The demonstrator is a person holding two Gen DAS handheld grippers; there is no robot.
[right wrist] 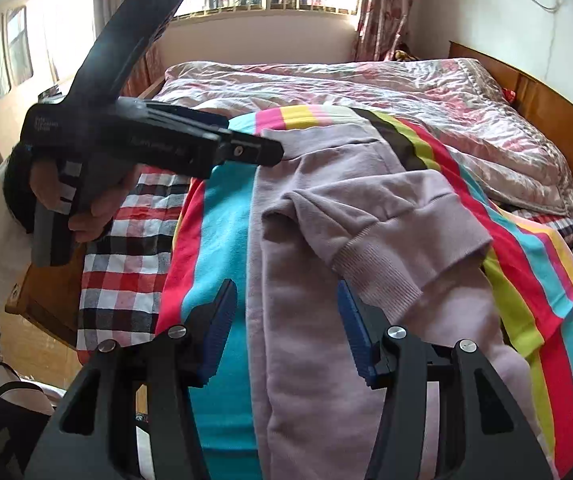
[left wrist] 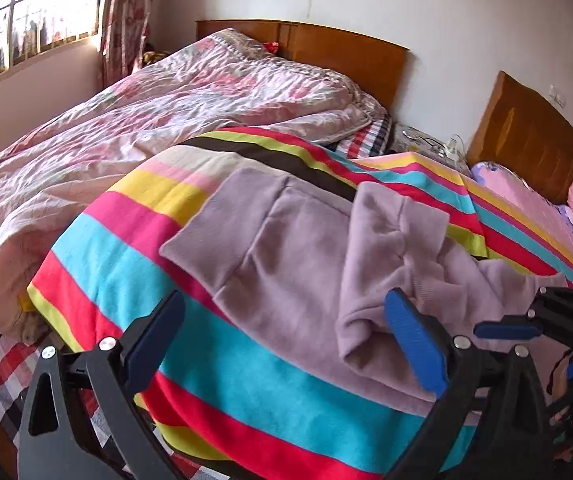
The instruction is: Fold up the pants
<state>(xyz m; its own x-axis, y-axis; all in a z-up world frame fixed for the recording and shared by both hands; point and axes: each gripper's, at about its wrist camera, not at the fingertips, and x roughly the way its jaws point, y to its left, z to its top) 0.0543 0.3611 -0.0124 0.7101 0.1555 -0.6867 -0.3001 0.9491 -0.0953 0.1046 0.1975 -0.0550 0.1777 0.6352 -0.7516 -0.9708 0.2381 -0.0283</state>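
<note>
On striped blanket point(right wrist: 222, 208): lilac pants point(right wrist: 326, 280) lengthwise, cuff folded back; both hand-held grippers agape, holding nothing.

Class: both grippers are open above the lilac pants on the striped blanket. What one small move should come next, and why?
Probably lower the right gripper and close it on the lilac pants near the ribbed cuff. Its jaws are open and straddle the fabric, and that leg lies folded over crookedly on the striped blanket, so it needs straightening.

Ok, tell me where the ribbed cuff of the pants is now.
The ribbed cuff lies folded back over the lilac pants on the striped blanket, just ahead of the open right gripper.
</note>
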